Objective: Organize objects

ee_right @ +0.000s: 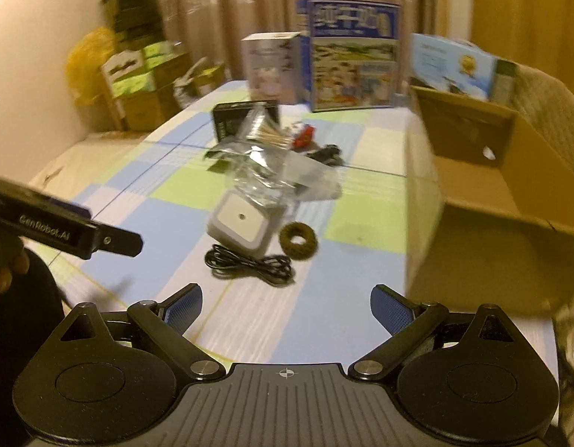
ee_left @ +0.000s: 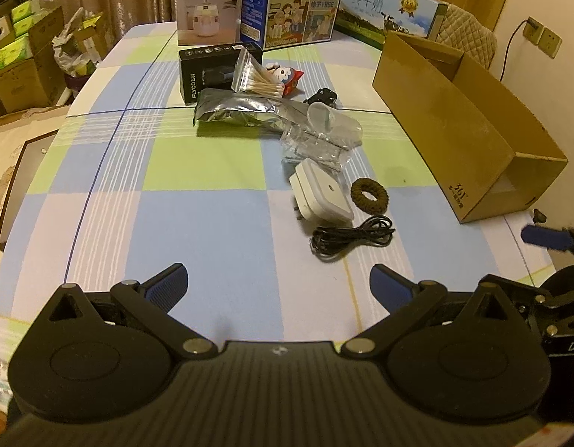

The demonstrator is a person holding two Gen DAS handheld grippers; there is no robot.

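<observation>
Left gripper [ee_left: 278,285] — right gripper [ee_right: 287,307] — agape, empty

Cable [ee_left: 352,236] nearest; adapter [ee_left: 322,195] behind it; hair tie [ee_left: 369,195] right; cardboard box [ee_left: 462,138] far right.

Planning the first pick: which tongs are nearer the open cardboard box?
Right. The right tongs hover open beside the cardboard box, just off its near corner. The left tongs, also open, sit farther over, past the black cable.
</observation>
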